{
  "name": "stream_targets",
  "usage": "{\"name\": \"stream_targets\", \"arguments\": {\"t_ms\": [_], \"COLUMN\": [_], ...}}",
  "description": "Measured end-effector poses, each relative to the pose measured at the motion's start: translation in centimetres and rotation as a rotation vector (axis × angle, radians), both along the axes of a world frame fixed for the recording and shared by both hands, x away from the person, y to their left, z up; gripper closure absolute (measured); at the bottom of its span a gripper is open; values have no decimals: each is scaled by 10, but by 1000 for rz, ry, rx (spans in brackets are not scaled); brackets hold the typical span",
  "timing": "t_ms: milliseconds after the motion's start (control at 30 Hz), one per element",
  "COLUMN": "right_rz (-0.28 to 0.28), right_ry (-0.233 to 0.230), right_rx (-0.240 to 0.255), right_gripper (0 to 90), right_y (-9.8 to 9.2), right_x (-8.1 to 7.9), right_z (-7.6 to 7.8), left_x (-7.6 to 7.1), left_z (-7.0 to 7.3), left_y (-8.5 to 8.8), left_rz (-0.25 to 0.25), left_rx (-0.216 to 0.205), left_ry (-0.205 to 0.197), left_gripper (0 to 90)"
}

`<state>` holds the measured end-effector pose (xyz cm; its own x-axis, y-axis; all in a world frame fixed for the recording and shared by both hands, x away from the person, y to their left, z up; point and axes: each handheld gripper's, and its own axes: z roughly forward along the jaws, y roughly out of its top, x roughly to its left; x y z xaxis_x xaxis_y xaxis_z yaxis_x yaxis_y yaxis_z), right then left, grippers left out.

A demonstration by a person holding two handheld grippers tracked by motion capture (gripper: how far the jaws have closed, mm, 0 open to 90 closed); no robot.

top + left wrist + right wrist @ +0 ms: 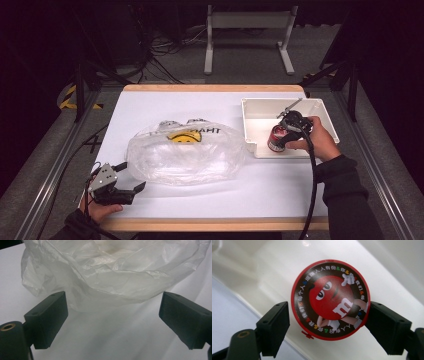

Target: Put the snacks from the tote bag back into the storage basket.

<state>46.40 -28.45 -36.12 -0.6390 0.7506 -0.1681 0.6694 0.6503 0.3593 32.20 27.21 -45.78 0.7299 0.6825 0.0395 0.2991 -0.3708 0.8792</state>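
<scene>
My right claw [325, 322] stood over the red candy tub [330, 300] in the white bin [260, 107]. Its jaws straddled the lid: one touched the rim and the other stood just clear, so nothing was gripped. My left claw [112, 322] gaped empty just short of the plastic bag [110, 267].

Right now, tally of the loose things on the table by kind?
Plastic bag: 1
White bin: 1
Red candy tub: 1
Total: 3
</scene>
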Motion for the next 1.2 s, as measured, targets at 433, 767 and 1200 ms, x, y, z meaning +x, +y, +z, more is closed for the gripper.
{"name": "stream_targets", "arguments": {"t_ms": [433, 767, 1200], "right_rz": [-14, 24, 63], "right_ry": [-89, -125, -154], "right_rx": [53, 70, 49], "right_gripper": [194, 183, 155], "right_y": [-1, 1, 6], "right_x": [-12, -28, -44], "right_z": [13, 24, 29], "left_x": [0, 0, 0], "left_z": [0, 0, 0], "left_y": [1, 1, 1], "left_rz": [1, 7, 7], "left_rx": [-4, -5, -6], "left_ry": [-11, -5, -3], "left_gripper": [90, 89, 89]}}
